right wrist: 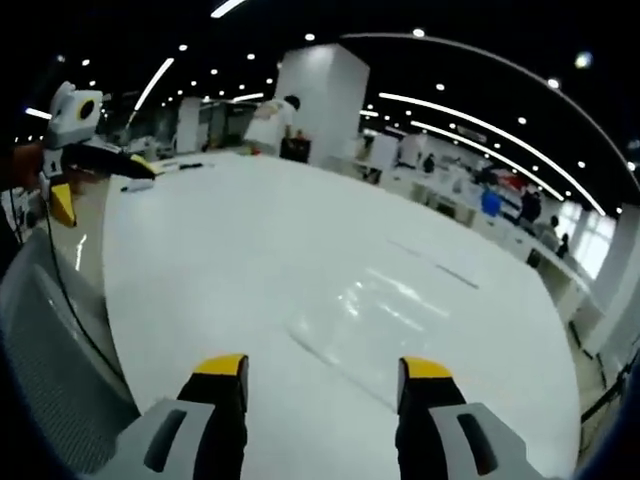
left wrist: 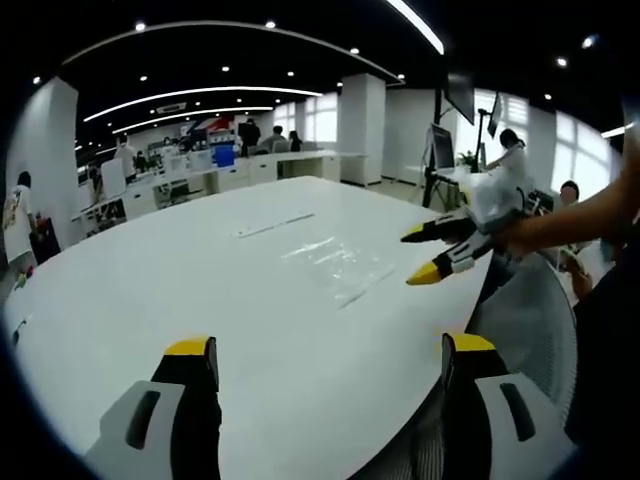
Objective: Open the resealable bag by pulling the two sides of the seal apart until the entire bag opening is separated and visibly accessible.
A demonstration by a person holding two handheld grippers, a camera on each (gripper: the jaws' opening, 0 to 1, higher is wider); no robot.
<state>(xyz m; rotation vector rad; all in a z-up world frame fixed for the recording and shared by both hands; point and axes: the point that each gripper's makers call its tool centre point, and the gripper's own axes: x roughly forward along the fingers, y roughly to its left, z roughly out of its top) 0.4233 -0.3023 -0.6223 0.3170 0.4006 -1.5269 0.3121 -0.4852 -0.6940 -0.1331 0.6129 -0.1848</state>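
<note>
White table [left wrist: 150, 290] under clear bag [left wrist: 335, 262], open-plan office behind.

We see a glossy white table [left wrist: 200, 270], a clear, colourless resealable bag [left wrist: 335, 262] on it, our left gripper [left wrist: 330, 375] and right gripper [right wrist: 322, 385] in grey and black with yellow tips, a grey mesh chair [left wrist: 530, 320], white columns [right wrist: 318, 100].

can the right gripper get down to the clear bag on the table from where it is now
Probably yes. The right gripper is open and hangs above the white table, with the clear bag lying flat just ahead of its jaws. Nothing lies between them, and the left gripper is off to the side.
</note>
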